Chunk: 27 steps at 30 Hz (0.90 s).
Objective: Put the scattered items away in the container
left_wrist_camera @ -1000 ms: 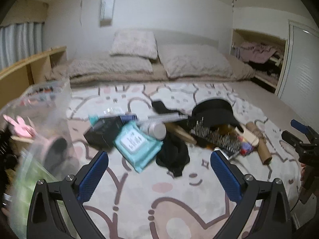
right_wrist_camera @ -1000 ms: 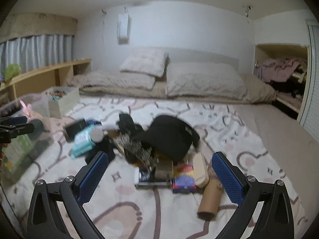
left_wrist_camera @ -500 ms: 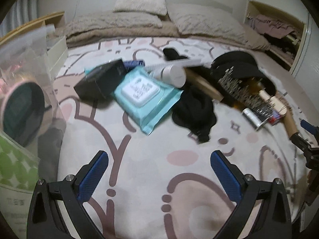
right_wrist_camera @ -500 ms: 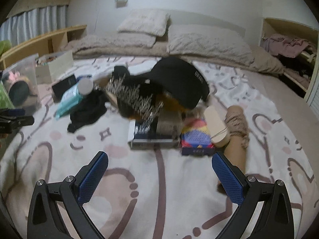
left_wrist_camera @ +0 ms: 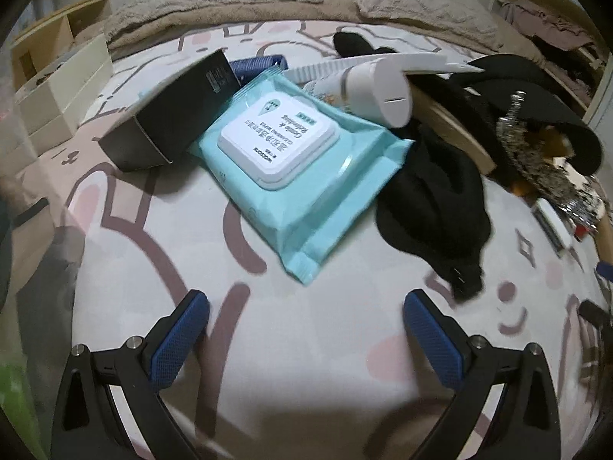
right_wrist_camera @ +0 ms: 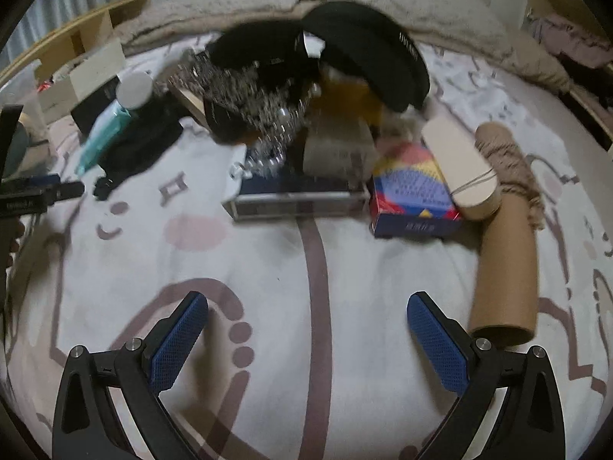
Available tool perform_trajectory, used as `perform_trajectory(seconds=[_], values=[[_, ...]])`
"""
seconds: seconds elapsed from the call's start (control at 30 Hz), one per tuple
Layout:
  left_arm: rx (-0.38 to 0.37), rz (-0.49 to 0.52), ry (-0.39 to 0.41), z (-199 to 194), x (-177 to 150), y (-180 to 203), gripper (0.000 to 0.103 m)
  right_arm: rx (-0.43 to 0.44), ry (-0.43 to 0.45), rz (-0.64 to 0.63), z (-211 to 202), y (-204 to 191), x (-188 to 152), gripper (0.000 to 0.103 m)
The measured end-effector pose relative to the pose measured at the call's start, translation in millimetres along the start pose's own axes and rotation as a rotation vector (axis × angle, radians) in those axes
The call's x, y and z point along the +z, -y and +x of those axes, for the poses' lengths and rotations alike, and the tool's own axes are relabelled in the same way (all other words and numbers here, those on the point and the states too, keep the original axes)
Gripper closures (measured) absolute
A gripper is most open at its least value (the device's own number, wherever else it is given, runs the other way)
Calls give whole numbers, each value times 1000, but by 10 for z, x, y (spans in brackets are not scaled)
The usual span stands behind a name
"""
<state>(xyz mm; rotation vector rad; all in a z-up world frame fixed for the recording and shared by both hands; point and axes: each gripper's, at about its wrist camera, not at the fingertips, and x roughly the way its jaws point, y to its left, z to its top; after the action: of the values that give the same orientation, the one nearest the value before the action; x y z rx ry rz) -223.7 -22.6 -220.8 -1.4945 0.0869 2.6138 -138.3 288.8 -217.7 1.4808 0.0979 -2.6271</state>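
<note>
The left gripper (left_wrist_camera: pixel 305 314) is held low over the patterned bedspread (left_wrist_camera: pixel 306 364), its blue-padded fingers (left_wrist_camera: pixel 180 339) spread wide with nothing between them. It is aimed at the teal wet-wipes pack (left_wrist_camera: pixel 295 176), which lies just ahead, flat on the cover. A black box (left_wrist_camera: pixel 172 115) leans against the pack's left edge, and a white tube (left_wrist_camera: pixel 367 88) rests across its far corner. Black fabric (left_wrist_camera: pixel 433 207) is bunched just to the right of the pack.

The right gripper (right_wrist_camera: pixel 307 312) is likewise held low and wide open, and empty. It is pointed at the other end of the pile. Only in this view are seen a colourful box (right_wrist_camera: pixel 412 195), a cardboard tube (right_wrist_camera: pixel 505 268) with beige fabric over its far end, a dark flat case (right_wrist_camera: pixel 295 195) and a black cap (right_wrist_camera: pixel 367 53). A bristled hairbrush (right_wrist_camera: pixel 249 92), blurred, is seen on top of the heap. The wipes pack appears here at far left, edge-on.

A clear plastic container wall (left_wrist_camera: pixel 15 153) is visible only at the left edge of the left wrist view.
</note>
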Motion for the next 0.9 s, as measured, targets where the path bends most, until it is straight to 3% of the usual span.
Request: perform_trajectory(seconds=[0.4,0.53,0.7,0.77,0.83,0.9], values=[[-27,37,-54,167,124,-88,0,-24,-15,43,98,231,63,0],[-29,-22,-4,190,182,-151,0,-49,-12,59,124,296,104,0],[-24,-18,24,265,305,-151,0,-78,-11,87,133,431,137,0],[-21,-22,44,278,354,-166,6,-87,-12,110,142,502,149,0],[-35,-13,63,271,401,-157,26,-102,-9,125,159,555,159,0],[-32,8,76,249,414,-118,33,-103,-5,131,167,581,160,0]])
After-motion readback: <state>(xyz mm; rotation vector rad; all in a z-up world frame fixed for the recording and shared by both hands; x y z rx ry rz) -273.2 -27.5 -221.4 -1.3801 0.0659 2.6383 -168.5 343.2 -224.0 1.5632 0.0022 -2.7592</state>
